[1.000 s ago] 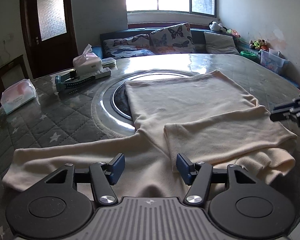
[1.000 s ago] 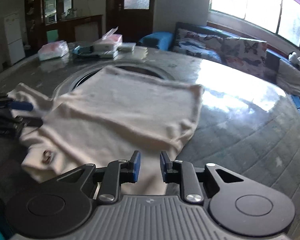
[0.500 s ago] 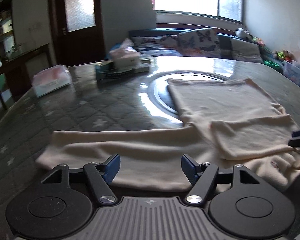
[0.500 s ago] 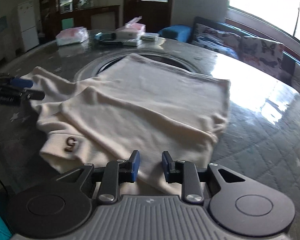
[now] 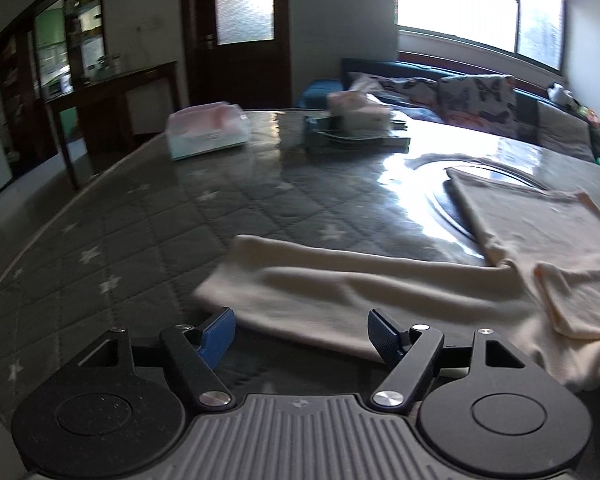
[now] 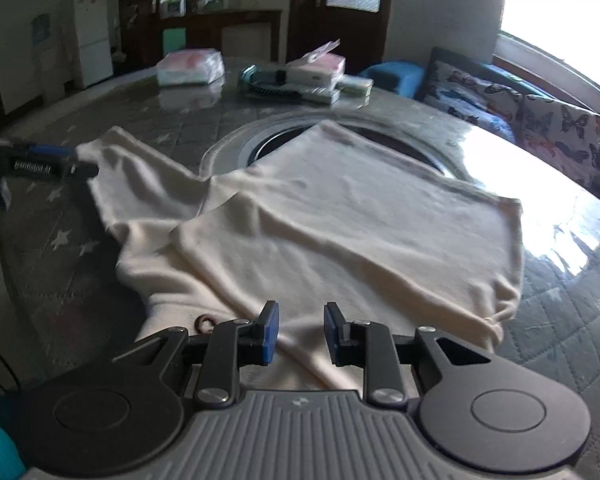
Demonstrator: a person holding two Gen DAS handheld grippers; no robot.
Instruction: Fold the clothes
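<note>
Cream knit top (image 6: 340,232) is spread flat on the grey quilted table (image 5: 148,240), body partly over the round inset at the centre, one sleeve (image 5: 340,292) stretched out to the left and the other folded in over the chest. Left gripper (image 5: 302,330) is seen wide open at the cuff end of the stretched sleeve, nothing held between the blue pads. Right gripper (image 6: 301,330) is positioned over the near edge of the top by the collar, jaws parted with a narrow gap, no cloth pinched. Two tissue packs (image 6: 190,66) and a box stack (image 6: 300,80) are placed at the far side of the table
</note>
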